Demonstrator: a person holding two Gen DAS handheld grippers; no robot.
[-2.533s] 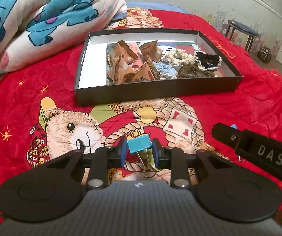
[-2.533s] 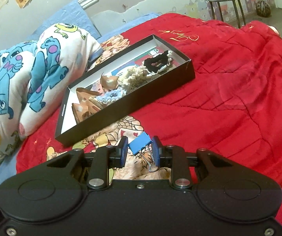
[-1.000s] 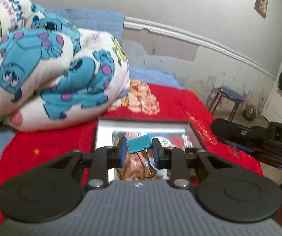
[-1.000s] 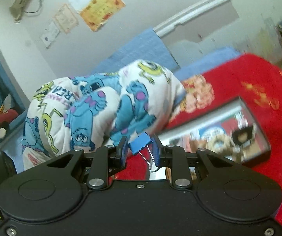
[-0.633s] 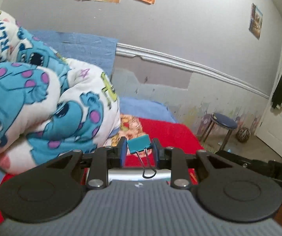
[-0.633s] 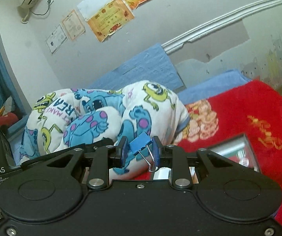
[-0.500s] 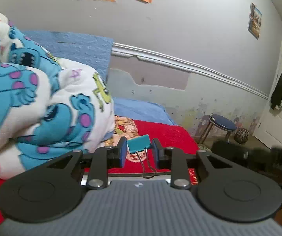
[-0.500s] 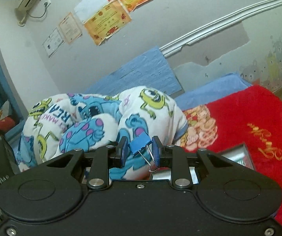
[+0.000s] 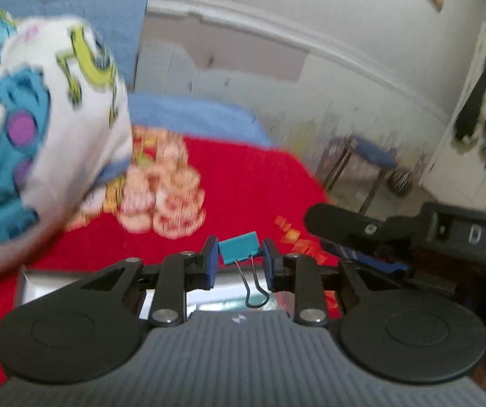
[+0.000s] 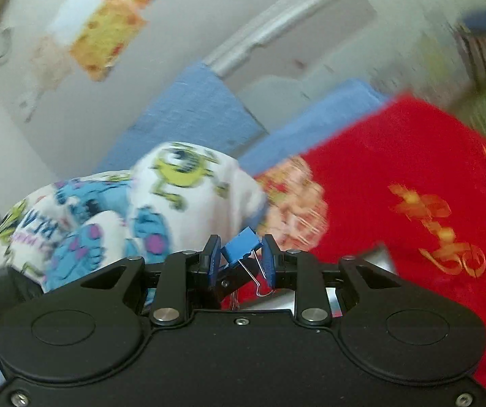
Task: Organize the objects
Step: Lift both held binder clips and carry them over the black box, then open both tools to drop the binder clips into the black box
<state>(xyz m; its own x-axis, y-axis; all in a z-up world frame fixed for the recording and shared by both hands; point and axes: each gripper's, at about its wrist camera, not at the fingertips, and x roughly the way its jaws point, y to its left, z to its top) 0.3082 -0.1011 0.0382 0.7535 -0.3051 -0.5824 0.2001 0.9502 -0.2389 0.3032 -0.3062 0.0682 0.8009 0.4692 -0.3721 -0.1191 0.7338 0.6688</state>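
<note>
My left gripper is shut on a teal binder clip, whose wire handles hang toward the camera. In the right wrist view my right gripper is shut on a blue binder clip, tilted between the pads. Only a strip of the black box shows, just behind the left gripper's fingers; its contents are hidden. The right gripper's black body reaches in from the right of the left wrist view. Both pictures are blurred by motion.
A red blanket covers the bed. A rolled cartoon-print quilt lies at the left, with a blue pillow behind it against the wall. A blue stool stands on the floor at the right.
Both grippers have swung forward and tipped down with their clips still held. The red blanket and the box's edge have come back into view, and the wall posters have left the left wrist view.
</note>
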